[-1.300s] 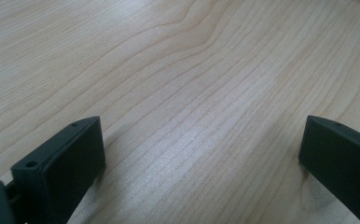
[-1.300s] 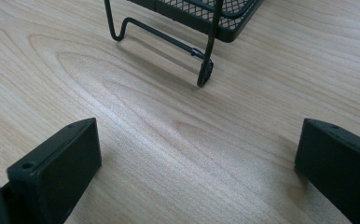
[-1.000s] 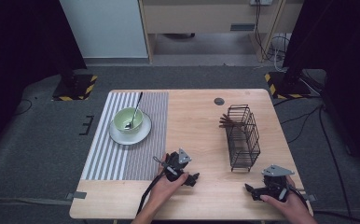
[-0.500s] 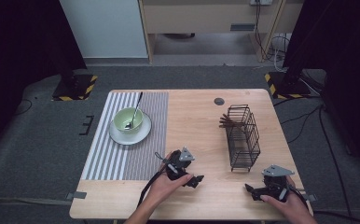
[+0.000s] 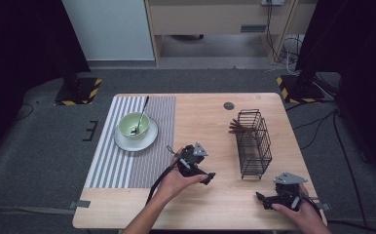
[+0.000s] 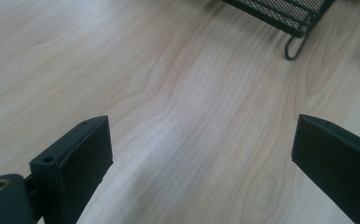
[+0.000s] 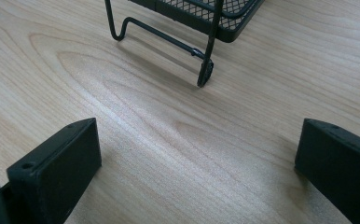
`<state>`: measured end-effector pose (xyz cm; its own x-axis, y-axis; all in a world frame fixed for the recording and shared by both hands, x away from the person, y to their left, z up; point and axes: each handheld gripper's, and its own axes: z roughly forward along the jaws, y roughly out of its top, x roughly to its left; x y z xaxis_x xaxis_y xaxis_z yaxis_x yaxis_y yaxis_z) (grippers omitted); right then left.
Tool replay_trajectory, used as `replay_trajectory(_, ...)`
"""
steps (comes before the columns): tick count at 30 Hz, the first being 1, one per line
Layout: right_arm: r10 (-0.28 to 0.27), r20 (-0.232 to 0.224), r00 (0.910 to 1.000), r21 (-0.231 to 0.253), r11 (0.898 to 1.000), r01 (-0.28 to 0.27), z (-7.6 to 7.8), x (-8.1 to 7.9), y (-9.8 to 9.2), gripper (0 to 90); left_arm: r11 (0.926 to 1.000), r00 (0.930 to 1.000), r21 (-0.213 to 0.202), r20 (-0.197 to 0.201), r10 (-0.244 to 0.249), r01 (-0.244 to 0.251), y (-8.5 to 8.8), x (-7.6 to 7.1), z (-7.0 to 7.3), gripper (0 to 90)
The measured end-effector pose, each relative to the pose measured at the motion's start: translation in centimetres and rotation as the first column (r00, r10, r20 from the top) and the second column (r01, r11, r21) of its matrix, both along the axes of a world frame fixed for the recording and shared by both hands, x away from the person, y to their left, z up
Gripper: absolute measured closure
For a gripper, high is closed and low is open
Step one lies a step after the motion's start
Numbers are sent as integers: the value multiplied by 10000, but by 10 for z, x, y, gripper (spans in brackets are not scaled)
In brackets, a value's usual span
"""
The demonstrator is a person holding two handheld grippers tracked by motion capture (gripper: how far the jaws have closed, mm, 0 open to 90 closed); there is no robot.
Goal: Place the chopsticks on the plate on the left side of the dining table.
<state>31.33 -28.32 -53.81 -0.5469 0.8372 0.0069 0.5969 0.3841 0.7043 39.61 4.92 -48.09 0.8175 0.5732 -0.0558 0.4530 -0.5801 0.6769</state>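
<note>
Beside the wire basket (image 5: 253, 143), bare table (image 5: 200, 112) spreads

A green bowl (image 5: 134, 125) with a spoon (image 5: 140, 117) sat on a plate (image 5: 136, 140); a wire basket (image 5: 253, 143) stood well apart.

Table (image 5: 210, 122) evenly lit from above, surroundings dark; soft shadows; close jaws blurred.

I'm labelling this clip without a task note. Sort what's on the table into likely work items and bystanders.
Likely in play (a guess):
- spoon resting in the green bowl
- white plate under the bowl
- black wire basket holding brown sticks
- left hand-held gripper, open
- right hand-held gripper, open

Probably just there:
- striped placemat
- dark round disc near the far edge
</note>
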Motion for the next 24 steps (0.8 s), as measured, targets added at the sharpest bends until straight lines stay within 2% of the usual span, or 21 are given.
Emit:
replay_trajectory(11,19,28,10000,-15,10000,-19,0,1,-1,4,9982,9986,-286,126,522,-518,-4,24,20,49)
replay_trajectory(19,10,11,10000,-12,10000,-10,0,1,-1,4,9955,9975,-683,226,667,-651,-6,39,41,75)
replay_trajectory(24,16,25,10000,-19,10000,-15,0,1,-1,4,9954,9976,-738,297,630,-607,-7,43,49,102)
